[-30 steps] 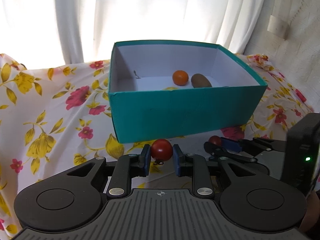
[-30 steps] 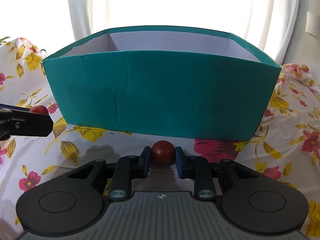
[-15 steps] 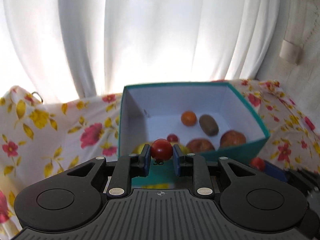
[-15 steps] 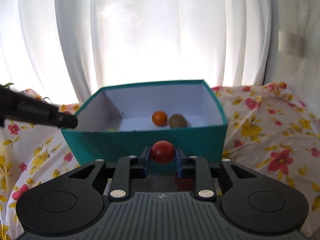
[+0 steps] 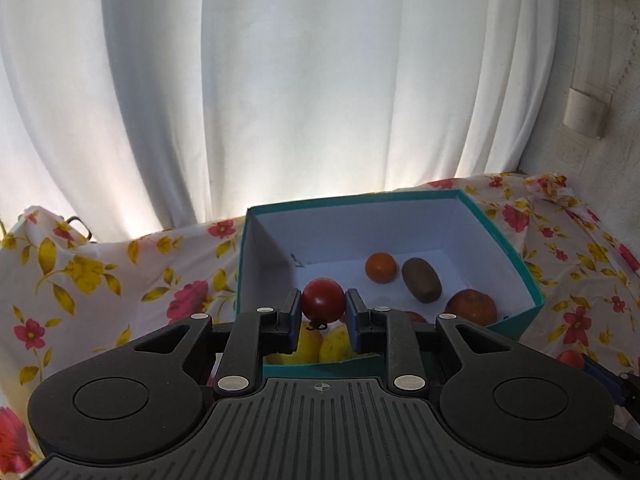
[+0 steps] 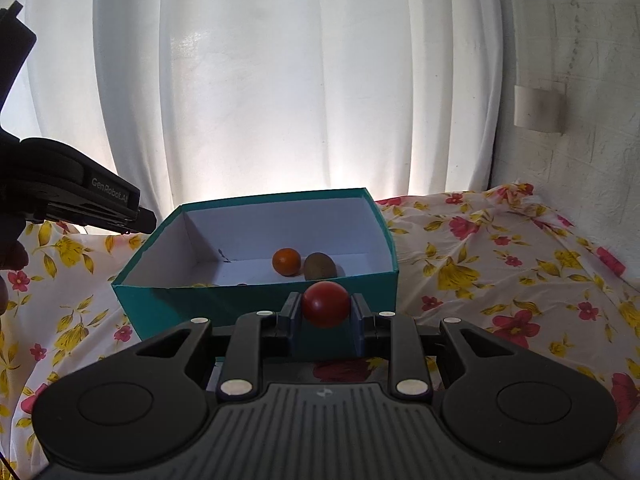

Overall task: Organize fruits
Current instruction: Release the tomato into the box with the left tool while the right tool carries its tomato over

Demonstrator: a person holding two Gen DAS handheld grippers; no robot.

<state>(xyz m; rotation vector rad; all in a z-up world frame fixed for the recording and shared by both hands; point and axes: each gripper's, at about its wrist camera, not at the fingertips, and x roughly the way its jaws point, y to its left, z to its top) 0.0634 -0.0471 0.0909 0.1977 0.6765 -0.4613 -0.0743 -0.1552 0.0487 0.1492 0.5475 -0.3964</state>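
My left gripper (image 5: 323, 306) is shut on a red tomato (image 5: 322, 299) and holds it above the near left part of the teal box (image 5: 516, 254). Inside the box lie an orange (image 5: 381, 267), a kiwi (image 5: 421, 280), a red apple (image 5: 472, 306) and yellow fruits (image 5: 335, 346). My right gripper (image 6: 325, 308) is shut on another red tomato (image 6: 325, 303), held above the cloth in front of the teal box (image 6: 256, 304). The orange (image 6: 286, 261) and kiwi (image 6: 319, 266) show there too. The left gripper's body (image 6: 80, 196) shows at the left edge.
A floral cloth (image 6: 500, 264) covers the surface around the box. White curtains (image 5: 320, 100) hang behind it. A white wall (image 6: 572, 80) stands at the right. The right gripper's tomato (image 5: 571, 358) shows low at the right in the left wrist view.
Both grippers have risen with their tomatoes. The left one has moved forward over the box; the right one is higher, with the box farther below.
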